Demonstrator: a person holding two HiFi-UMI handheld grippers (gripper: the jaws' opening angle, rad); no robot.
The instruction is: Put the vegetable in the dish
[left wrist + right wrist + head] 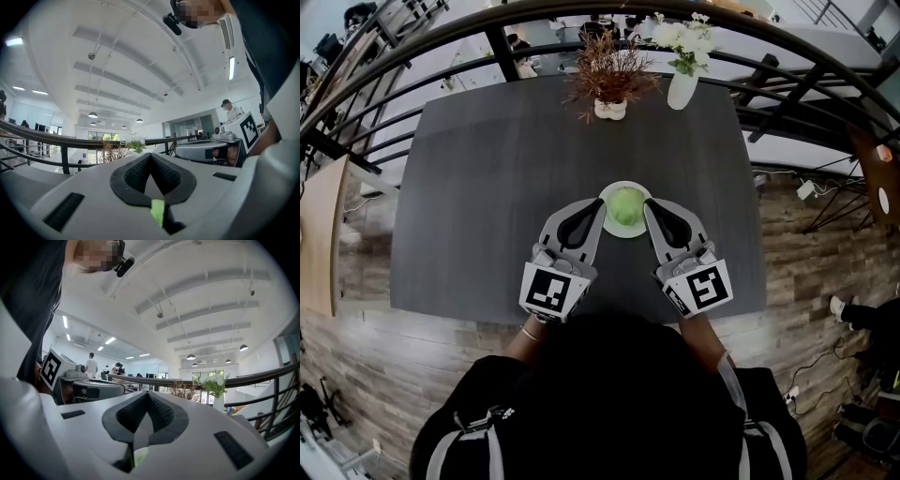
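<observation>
The green vegetable [625, 206] sat in the white dish [623, 233] near the middle of the dark counter [487, 187]. The left gripper [598, 208] lay just left of the dish and the right gripper [650, 208] just right. Both pairs of jaws were clenched, tips together, grasping nothing. The vegetable lay between the two grippers, outside either pair of jaws.

Item one, vegetable [625, 206]: round, pale green, cabbage-like head, whole. Seated inside the dish, centred, filling most of the hollow, at rest.

Item two, dish [609, 228]: small, round, white, rim showing as a thin ring all around the vegetable. Standing flat on dark grey bench [487, 187], on the centre line, nearer the front edge than the far edge.
</observation>
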